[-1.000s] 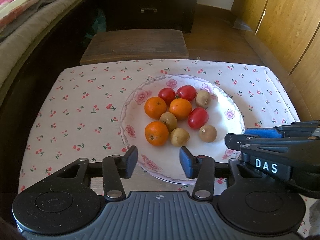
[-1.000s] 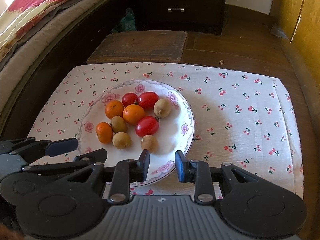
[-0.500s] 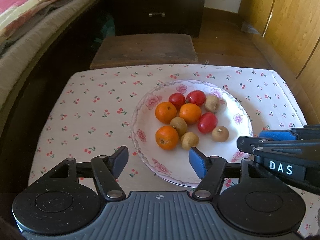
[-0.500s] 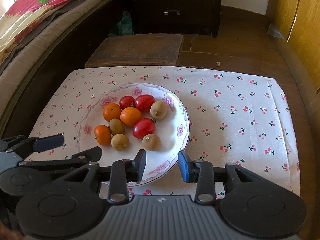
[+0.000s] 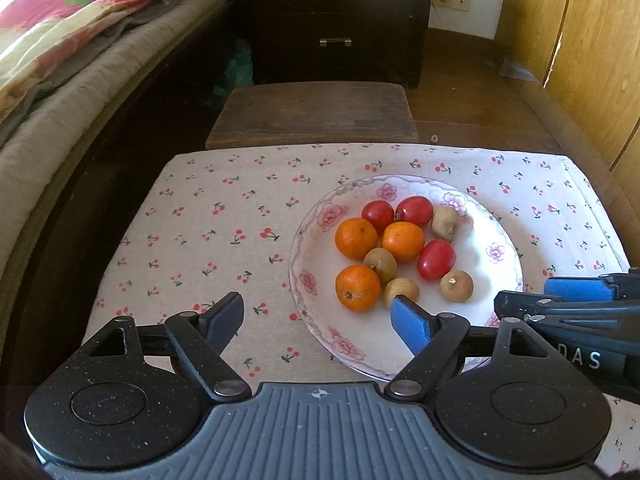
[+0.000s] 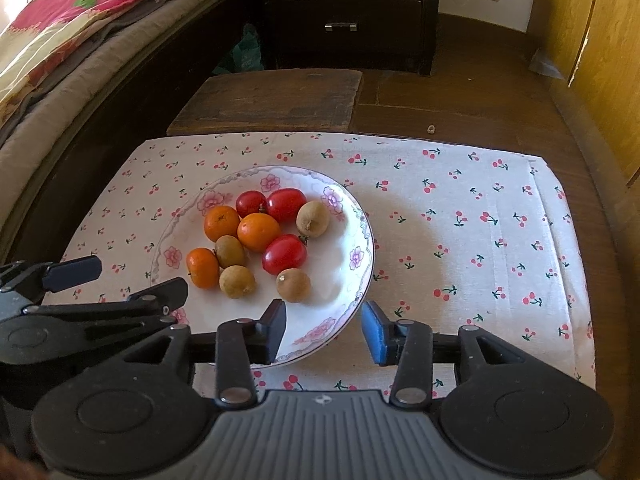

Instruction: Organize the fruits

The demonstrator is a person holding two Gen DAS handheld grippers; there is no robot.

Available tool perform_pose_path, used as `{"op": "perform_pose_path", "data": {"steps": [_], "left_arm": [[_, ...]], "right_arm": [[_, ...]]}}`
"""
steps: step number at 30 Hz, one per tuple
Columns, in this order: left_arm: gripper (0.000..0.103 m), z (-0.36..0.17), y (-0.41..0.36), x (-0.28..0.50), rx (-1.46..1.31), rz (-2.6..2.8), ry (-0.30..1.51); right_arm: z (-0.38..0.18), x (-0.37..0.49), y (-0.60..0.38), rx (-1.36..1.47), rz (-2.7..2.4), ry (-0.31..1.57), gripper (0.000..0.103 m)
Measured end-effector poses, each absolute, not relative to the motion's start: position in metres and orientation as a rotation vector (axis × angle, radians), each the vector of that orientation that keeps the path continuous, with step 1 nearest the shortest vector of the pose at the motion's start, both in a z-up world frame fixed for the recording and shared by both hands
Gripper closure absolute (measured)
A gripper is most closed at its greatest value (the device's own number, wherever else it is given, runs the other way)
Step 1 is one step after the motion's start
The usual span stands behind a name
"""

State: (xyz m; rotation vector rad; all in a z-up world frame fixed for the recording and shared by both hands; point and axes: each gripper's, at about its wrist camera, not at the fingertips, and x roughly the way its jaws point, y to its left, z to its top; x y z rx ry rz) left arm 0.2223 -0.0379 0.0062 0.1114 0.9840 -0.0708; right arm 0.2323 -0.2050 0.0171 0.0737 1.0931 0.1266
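Note:
A white floral plate [image 5: 500, 236] [image 6: 352, 224] on a cherry-print cloth holds three oranges [image 5: 356, 238] [image 6: 258, 232], three red tomatoes [image 5: 436, 259] [image 6: 284, 254] and several brown kiwis [image 5: 457, 286] [image 6: 293, 285]. My left gripper [image 5: 320, 318] is open and empty above the plate's near-left rim; it also shows in the right wrist view [image 6: 120, 280]. My right gripper [image 6: 325, 330] is open and empty over the plate's near-right rim; it also shows in the left wrist view [image 5: 560, 296].
The cherry-print cloth [image 5: 208, 216] [image 6: 480, 216] covers the table. A dark wooden stool [image 5: 316, 114] stands behind it, a dark drawer unit [image 5: 336, 20] beyond. A bed with a colourful blanket [image 5: 60, 40] runs along the left. Wooden cabinet doors [image 5: 592, 48] stand on the right.
Both grippers have opened wider and drawn back from the plate. The left gripper has shifted left, so the plate sits further right in its view.

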Motion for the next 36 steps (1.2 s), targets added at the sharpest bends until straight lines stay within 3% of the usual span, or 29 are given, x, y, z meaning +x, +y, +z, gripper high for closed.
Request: {"op": "perform_pose_path", "data": {"steps": [11,13,19,36], "left_arm": [[0.016,0.009,-0.031,0.220,0.073,-0.035,0.967],[0.007,0.011,-0.031,0.219,0.077,-0.024,0.963],[0.000,0.011,-0.031,0.216,0.110,-0.005,0.947],[0.000,0.011,-0.027,0.207,0.136,0.011,0.980]], "right_arm": [[0.020,0.227,-0.204,0.071,0.115,1.085,0.056],[0.021,0.226,-0.204,0.075,0.113,1.079,0.056],[0.023,0.224,-0.205,0.083,0.101,1.078,0.055],[0.029,0.215,-0.208,0.102,0.091,1.063,0.054]]}}
